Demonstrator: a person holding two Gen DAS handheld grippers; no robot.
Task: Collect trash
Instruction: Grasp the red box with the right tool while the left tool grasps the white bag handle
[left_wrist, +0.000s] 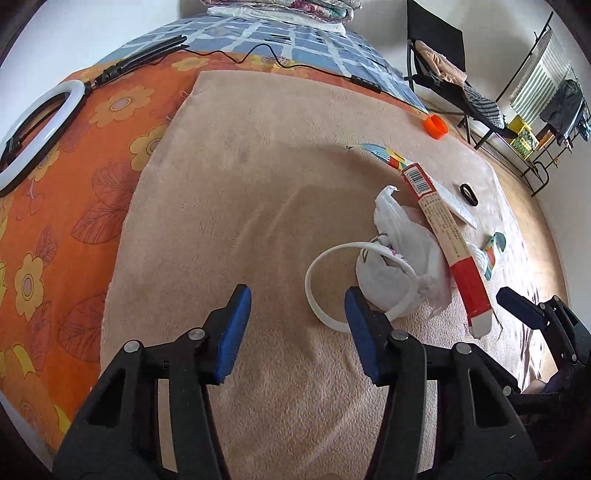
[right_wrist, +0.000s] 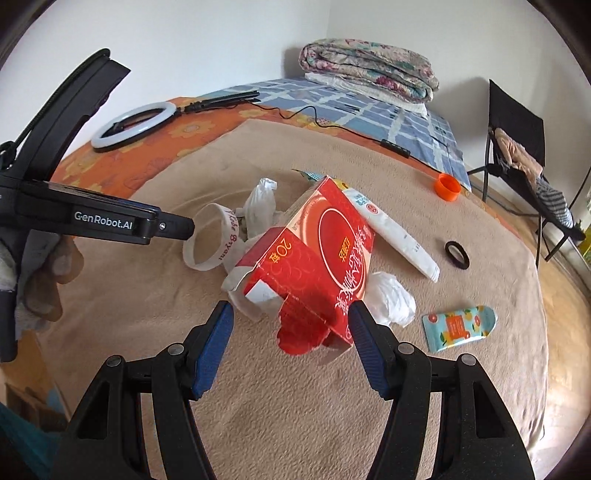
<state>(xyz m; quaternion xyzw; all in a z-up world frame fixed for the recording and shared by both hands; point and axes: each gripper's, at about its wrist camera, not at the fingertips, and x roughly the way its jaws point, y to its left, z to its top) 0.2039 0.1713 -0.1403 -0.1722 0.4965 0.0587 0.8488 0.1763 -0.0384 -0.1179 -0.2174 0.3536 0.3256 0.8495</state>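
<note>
The side of the left gripper (right_wrist: 173, 225), which enters the right wrist view from the left edge, carries the white print "GenRobot.AI". The red carton (right_wrist: 317, 266) in the middle of that view shows "20" with one Chinese sign in white, and more white Chinese signs along its right edge; they cannot be read here. In the left wrist view the same carton has a barcode on its upper end. The white wristband (right_wrist: 207, 240) has red script that seems to read "Kobe Bryant". The white tube (right_wrist: 391, 232) has small print, too small to read.

The left gripper stands wide open and holds nothing; in its own view the right blue pad (left_wrist: 360, 328) lies over the near rim of the wristband, but contact cannot be told. The right gripper (right_wrist: 291, 339) is also wide open and empty. The torn near end of the carton lies between its two pads, and the right pad (right_wrist: 365, 347) is just beside the carton's corner.

The trash lies in a loose pile on the beige blanket (right_wrist: 258, 406), in the centre of the right wrist view. There is one carton, one wristband, one white tube, two crumpled white plastic bags (right_wrist: 391, 299), one orange cap (right_wrist: 447, 187) at the upper right, one black hair tie (right_wrist: 457, 254) and one small colourful sachet (right_wrist: 460, 326) at the right. A second colourful wrapper (right_wrist: 308, 174) peeks out behind the carton. One ring light (right_wrist: 133, 125) lies in the upper left on the orange flowered sheet.
</note>
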